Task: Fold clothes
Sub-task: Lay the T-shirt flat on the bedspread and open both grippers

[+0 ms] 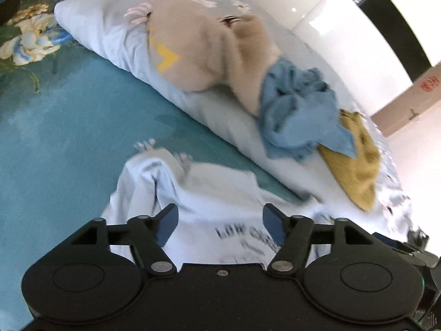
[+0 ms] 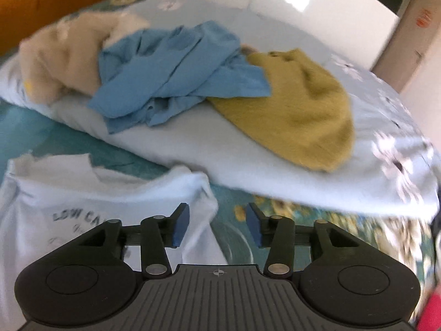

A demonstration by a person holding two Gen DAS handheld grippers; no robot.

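My white tee (image 1: 193,193) is bunched on the teal bedspread (image 1: 69,138) right under both tongs, print blurry and cut off so I only get "LOW CA", with the left gripper (image 1: 217,220) and right gripper (image 2: 217,222) spread wide, holding nothing.

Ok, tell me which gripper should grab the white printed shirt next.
Left, probably. The left gripper is open directly over the white shirt; the right gripper sits at its edge, half over the teal bedspread.
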